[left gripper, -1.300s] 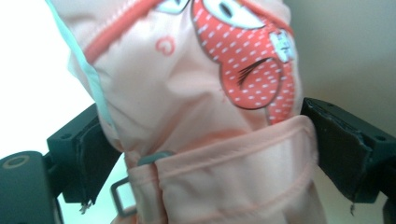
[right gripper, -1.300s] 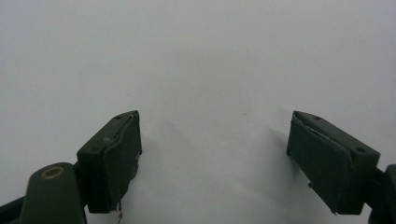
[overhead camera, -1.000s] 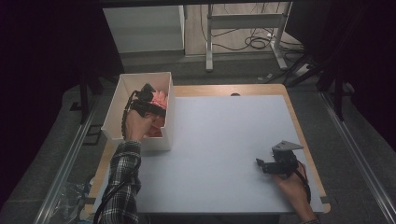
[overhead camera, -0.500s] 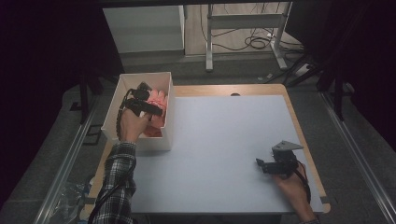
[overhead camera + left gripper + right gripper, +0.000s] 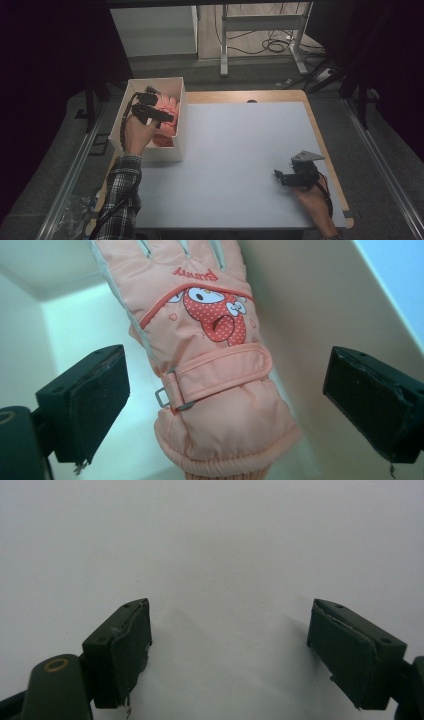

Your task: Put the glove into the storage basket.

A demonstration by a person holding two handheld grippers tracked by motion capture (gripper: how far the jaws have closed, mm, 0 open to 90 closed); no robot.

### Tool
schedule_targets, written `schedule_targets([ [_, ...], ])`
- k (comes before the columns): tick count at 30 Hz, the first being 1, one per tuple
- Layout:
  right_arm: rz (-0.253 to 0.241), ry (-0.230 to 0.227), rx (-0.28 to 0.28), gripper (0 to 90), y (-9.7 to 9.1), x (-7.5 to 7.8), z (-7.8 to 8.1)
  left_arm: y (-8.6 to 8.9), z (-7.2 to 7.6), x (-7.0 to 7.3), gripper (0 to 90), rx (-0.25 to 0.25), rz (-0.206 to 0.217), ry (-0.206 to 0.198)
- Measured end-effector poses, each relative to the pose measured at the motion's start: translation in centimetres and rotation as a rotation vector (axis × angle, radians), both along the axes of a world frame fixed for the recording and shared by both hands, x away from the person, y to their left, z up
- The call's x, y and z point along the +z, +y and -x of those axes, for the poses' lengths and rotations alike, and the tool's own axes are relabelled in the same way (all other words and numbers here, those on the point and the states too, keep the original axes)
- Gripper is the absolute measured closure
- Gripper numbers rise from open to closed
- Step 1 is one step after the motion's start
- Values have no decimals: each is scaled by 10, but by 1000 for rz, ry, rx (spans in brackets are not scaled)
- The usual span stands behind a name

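Note:
A pink padded glove (image 5: 210, 355) with a red cartoon patch and a wrist strap lies inside the white box (image 5: 131, 89), leaning against its right wall. My left gripper (image 5: 225, 405) hovers over the glove's cuff, open, with one jaw on each side of the wrist and neither touching. From the high view that left gripper (image 5: 159, 116) sits over the pink glove (image 5: 167, 107) inside the box. My right gripper (image 5: 230, 645) stands open just above the bare white table top, and the high view places this right gripper (image 5: 278, 175) near the front right corner.
The white table top (image 5: 240, 150) has a wooden edge (image 5: 320, 130) along its right and back sides. The box stands at the table's left side. Metal rails (image 5: 75, 170) flank the table, and cables lie on the floor behind.
My left gripper has shifted slightly toward the person and lower inside the box, over the glove. The right gripper has stayed still.

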State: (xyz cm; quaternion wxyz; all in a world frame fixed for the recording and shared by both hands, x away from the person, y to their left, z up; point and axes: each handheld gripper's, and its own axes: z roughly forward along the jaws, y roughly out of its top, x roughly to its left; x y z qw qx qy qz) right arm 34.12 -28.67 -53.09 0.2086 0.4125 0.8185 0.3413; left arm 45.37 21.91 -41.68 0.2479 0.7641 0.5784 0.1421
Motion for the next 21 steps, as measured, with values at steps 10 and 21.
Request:
schedule_targets([
  [10,0,0,0,182,0,0,0,-3,12,10,51,-42,26,-37],
  [21,1,0,0,182,0,0,0,-20,33,25,52,-130,48,-101],
])
